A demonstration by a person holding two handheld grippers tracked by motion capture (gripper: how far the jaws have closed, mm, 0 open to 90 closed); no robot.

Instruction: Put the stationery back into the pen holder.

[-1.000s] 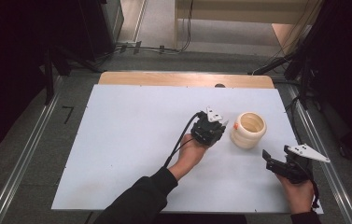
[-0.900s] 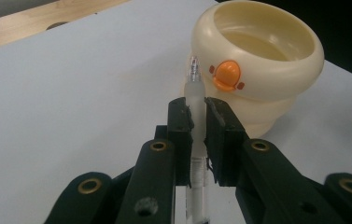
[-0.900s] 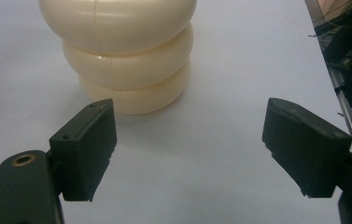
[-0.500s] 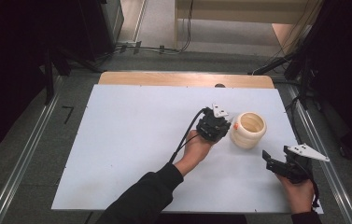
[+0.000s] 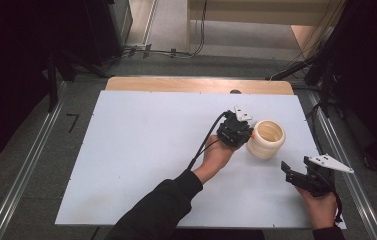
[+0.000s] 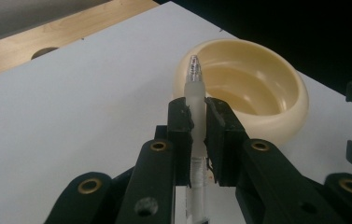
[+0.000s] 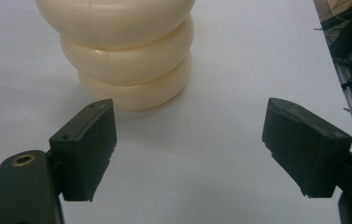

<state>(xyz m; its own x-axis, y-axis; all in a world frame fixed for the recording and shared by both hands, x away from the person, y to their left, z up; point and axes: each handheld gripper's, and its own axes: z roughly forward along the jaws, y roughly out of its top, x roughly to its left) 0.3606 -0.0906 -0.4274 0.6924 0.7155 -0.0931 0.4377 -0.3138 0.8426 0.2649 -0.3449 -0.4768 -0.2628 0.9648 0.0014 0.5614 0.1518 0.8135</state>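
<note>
A cream ribbed cup (image 5: pixel 267 138) stands upright on the white table top (image 5: pixel 141 150), right of centre. My left gripper (image 5: pixel 246 132) hovers at the cup's left side, shut on a clear pen (image 6: pixel 193 84). In the left gripper view the pen's tip rises above the pads (image 6: pixel 181 122) and points toward the cup's open mouth (image 6: pixel 257 93). My right gripper (image 5: pixel 287 172) rests near the front right corner, open with nothing between its fingers. In the right gripper view (image 7: pixel 190 149) the cup (image 7: pixel 127 56) stands a short way ahead, slightly left.
A wooden strip (image 5: pixel 176 84) runs along the table's far edge, with a dark hole in it. Metal rails (image 5: pixel 23 175) flank both sides. Cables lie on the floor behind the table. The table's right edge is close to my right gripper.
My left gripper has carried the pen rightward and slightly away from the person, closer to the cup's rim. The right gripper has stayed where it was.
</note>
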